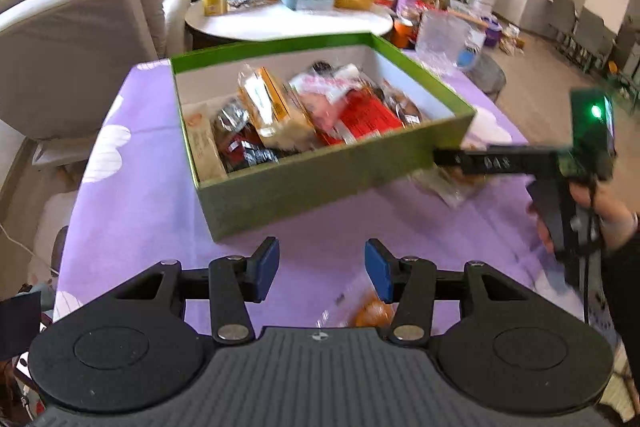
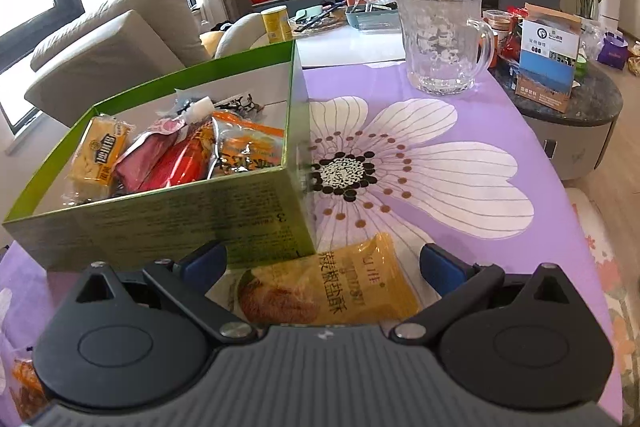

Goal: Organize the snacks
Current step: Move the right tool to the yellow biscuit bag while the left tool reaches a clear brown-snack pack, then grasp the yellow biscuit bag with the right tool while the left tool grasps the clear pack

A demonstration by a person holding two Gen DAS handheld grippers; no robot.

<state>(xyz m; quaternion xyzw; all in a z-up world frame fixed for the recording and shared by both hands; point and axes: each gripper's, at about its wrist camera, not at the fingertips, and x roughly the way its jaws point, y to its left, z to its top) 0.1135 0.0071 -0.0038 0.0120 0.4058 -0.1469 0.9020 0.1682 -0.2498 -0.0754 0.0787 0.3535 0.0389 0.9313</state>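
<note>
**A:** Your right gripper (image 2: 322, 261) has its jaws spread wide and holding nothing, and the yellow biscuit packet (image 2: 326, 285) lies flat on the purple floral tablecloth (image 2: 500, 115) right between the blue pads (image 2: 440, 265). Its printed text runs sideways from your seat, so the long axis looks to lie roughly across the jaw line, not along it. The lower end is hidden under the gripper body, so take that as a guess.

**B:** And my left?

**A:** Your left gripper (image 1: 322, 269) is also parted, at a middling width, and empty. It hangs over bare cloth in front of the near wall of the green box (image 1: 320, 183). Low in its view there's an orange-printed wrapper (image 1: 370, 311) beside its right pad, too blurred to name. It may be another loose snack.

**B:** So which hand takes the yellow packet?

**A:** The right, clearly. From the left camera you can see it reaching in beside the box's right corner, with the packet under its fingers. The box stands just to the left of that packet, corner almost touching it, already holding a pale cracker pack (image 2: 100, 157), a red pouch (image 2: 176, 163) and an orange bag (image 2: 248, 151).

**B:** Then what does the move turn on?

**A:** If the packet is broader than your opening, you'd likely want to turn the wrist and pinch it across its short side. After that, lift up and left over the wall.
</note>
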